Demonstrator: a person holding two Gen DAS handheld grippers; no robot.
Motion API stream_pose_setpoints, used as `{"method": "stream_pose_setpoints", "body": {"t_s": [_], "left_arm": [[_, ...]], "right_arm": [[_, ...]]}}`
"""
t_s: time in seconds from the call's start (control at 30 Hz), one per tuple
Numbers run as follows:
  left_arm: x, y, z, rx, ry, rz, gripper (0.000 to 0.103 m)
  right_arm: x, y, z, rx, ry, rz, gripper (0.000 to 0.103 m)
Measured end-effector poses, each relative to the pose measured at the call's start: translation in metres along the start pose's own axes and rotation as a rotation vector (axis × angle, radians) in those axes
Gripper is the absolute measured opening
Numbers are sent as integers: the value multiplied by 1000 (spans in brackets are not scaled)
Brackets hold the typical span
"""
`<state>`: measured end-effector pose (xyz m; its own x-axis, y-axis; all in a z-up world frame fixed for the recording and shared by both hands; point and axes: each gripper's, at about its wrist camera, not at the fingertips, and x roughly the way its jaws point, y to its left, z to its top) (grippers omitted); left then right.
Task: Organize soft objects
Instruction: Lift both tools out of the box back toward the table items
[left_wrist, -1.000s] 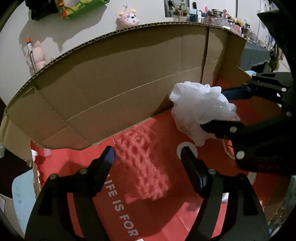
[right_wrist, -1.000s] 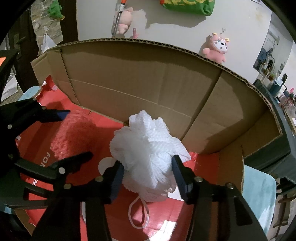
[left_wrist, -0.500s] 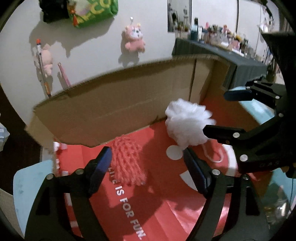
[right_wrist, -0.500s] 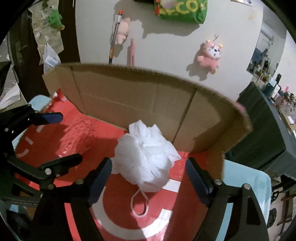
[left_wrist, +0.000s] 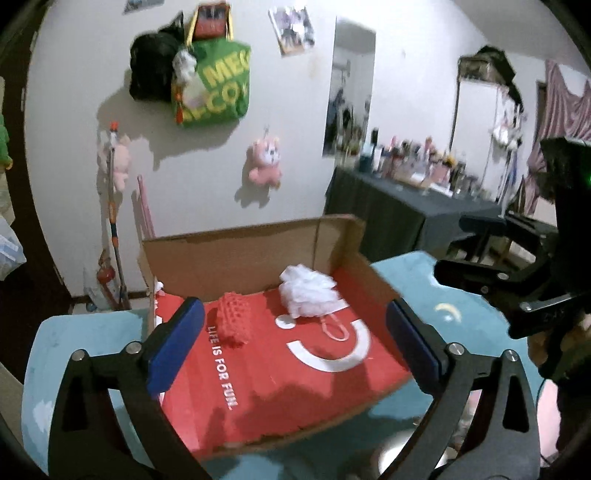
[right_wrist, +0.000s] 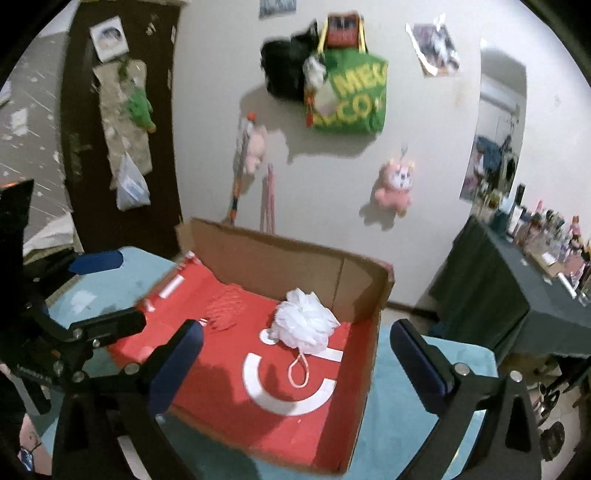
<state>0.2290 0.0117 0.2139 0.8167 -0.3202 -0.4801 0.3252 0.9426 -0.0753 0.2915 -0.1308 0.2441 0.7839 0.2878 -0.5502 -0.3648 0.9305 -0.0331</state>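
A white mesh bath puff (left_wrist: 306, 295) (right_wrist: 301, 322) with a cord loop lies in the far right part of an open cardboard box (left_wrist: 236, 258) (right_wrist: 288, 264) with a red floor. A red foam net (left_wrist: 234, 323) (right_wrist: 223, 310) lies to its left in the same box. My left gripper (left_wrist: 293, 347) is open and empty, held above the box's near edge. My right gripper (right_wrist: 295, 363) is open and empty, above the box's near right side. Each gripper shows at the edge of the other's view.
The box sits on a light blue table (left_wrist: 436, 295) (right_wrist: 402, 406). Behind it is a white wall with a green bag (left_wrist: 218, 88) and a pink plush (left_wrist: 264, 160) hung on it. A dark cluttered side table (right_wrist: 517, 273) stands to the right.
Both grippers have pulled back and up out of the box. The right gripper has let go of the white puff, which now rests on the box floor. The jaws stand wider.
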Motion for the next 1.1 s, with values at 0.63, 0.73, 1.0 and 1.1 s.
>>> {"method": "stream_pose_setpoints", "body": {"t_s": [0.63,0.73,1.0,1.1], "left_arm": [[-142,-65,-121,-16,-224,91,103],[-149,-69,-144,-30,-226,110,103],[-138,-77,-194,-46,-159,134,103],[-131,-83,-209,-33,-136,154,103]], "right_arm": [[-174,63,-132,38,-306,-64,103],[-178,65,-158,82,-303,-68,103],[-159,76,-219,106,-245,-170,103],[-144,80,-240,108,-213,-173,103]]}}
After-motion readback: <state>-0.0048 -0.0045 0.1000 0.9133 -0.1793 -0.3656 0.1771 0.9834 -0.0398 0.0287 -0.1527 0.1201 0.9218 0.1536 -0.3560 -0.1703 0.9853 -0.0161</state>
